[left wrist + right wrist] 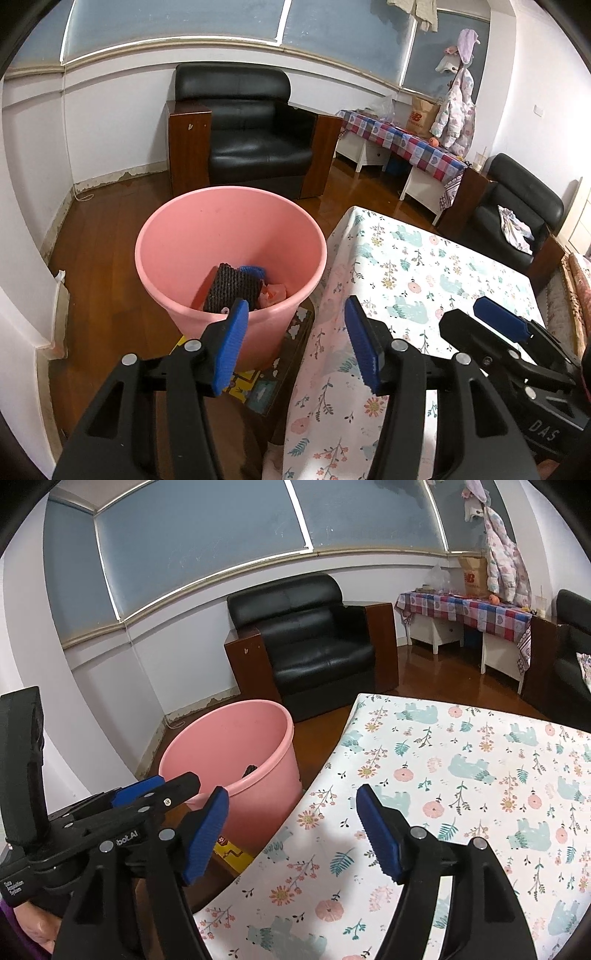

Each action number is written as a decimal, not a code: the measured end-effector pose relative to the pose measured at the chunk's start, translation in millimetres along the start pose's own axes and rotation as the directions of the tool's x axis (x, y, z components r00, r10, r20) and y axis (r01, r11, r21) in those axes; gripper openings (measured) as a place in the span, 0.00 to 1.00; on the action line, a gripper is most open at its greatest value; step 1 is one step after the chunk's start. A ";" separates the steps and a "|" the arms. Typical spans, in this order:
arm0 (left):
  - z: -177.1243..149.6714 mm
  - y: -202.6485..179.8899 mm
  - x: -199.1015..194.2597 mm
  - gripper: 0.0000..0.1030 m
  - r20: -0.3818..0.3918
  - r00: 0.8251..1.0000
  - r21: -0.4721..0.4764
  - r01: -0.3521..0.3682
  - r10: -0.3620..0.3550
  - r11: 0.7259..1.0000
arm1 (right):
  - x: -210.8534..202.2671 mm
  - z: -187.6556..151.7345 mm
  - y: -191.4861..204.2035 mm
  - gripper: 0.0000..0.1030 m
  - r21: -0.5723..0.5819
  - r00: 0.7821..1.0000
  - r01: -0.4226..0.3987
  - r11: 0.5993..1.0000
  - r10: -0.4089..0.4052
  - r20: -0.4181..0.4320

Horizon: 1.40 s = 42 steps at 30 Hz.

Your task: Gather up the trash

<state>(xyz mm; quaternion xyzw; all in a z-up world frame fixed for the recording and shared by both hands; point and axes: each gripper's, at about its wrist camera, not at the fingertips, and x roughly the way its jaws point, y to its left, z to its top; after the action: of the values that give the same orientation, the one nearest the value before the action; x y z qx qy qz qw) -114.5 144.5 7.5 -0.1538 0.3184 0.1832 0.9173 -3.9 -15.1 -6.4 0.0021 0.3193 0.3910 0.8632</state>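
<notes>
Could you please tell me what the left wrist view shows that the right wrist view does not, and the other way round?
Only the left wrist view looks down into the pink plastic bin, showing the dark woven block, the blue item and the pink crumpled scrap inside. Only the right wrist view shows the far spread of the floral tablecloth; there the bin's contents are mostly hidden behind its rim. Both show the bin, the black leather armchair, and the open, empty left hand-held gripper and right hand-held gripper.

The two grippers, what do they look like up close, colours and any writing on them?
Both are black plastic with silver rivets and ribbed blue pads. The left gripper and the right gripper match. White lettering marks their bodies, partly readable: "DAS" on the right one, "Data Acquisition System" on the left. A purple sleeve shows.
</notes>
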 end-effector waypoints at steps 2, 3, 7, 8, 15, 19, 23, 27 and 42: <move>-0.3 -1.2 -1.6 0.53 0.008 1.000 0.003 -0.002 0.002 1.000 | -3.1 -1.5 0.3 0.69 -0.005 1.000 0.009 1.000 -0.009 0.009; -0.5 -1.8 -2.3 0.53 0.012 1.000 0.006 -0.003 0.003 1.000 | -4.3 -2.2 0.1 0.69 -0.007 1.000 0.013 1.000 -0.013 0.012; -2.0 -5.3 -5.7 0.53 0.025 1.000 0.014 -0.014 0.013 1.000 | -5.6 -4.2 -0.8 0.69 -0.002 1.000 0.022 1.000 -0.022 0.011; -2.0 -5.8 -6.0 0.53 0.026 1.000 0.014 -0.016 0.015 1.000 | -4.4 -4.3 -0.3 0.70 -0.001 1.000 0.025 1.000 -0.025 0.009; -1.5 -5.4 -8.7 0.53 0.041 0.999 0.015 -0.035 0.035 0.999 | -4.4 -5.0 -1.0 0.70 -0.001 0.998 0.060 0.998 -0.060 0.007; -2.3 -6.5 -12.1 0.53 0.062 0.997 0.026 -0.052 0.050 0.998 | -6.0 -5.6 0.8 0.71 -0.008 0.997 0.069 0.998 -0.069 0.024; -1.9 -6.5 -14.6 0.53 0.077 0.995 0.034 -0.060 0.057 0.998 | -5.9 -7.1 3.1 0.71 -0.018 0.997 0.073 0.997 -0.072 0.030; -1.2 -5.3 -17.6 0.53 0.092 0.994 0.031 -0.068 0.065 0.997 | -7.5 -7.9 4.9 0.71 -0.026 0.997 0.072 0.997 -0.071 0.037; -1.3 -2.9 -23.7 0.53 0.109 0.992 0.034 -0.071 0.067 0.997 | -11.1 -8.1 5.3 0.72 -0.028 0.996 0.081 0.996 -0.080 0.045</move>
<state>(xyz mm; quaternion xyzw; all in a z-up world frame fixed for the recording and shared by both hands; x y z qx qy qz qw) -131.2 135.8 22.2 -0.1150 0.2769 0.2168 0.9290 -17.4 -20.9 -5.4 -0.0154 0.2942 0.3604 0.8851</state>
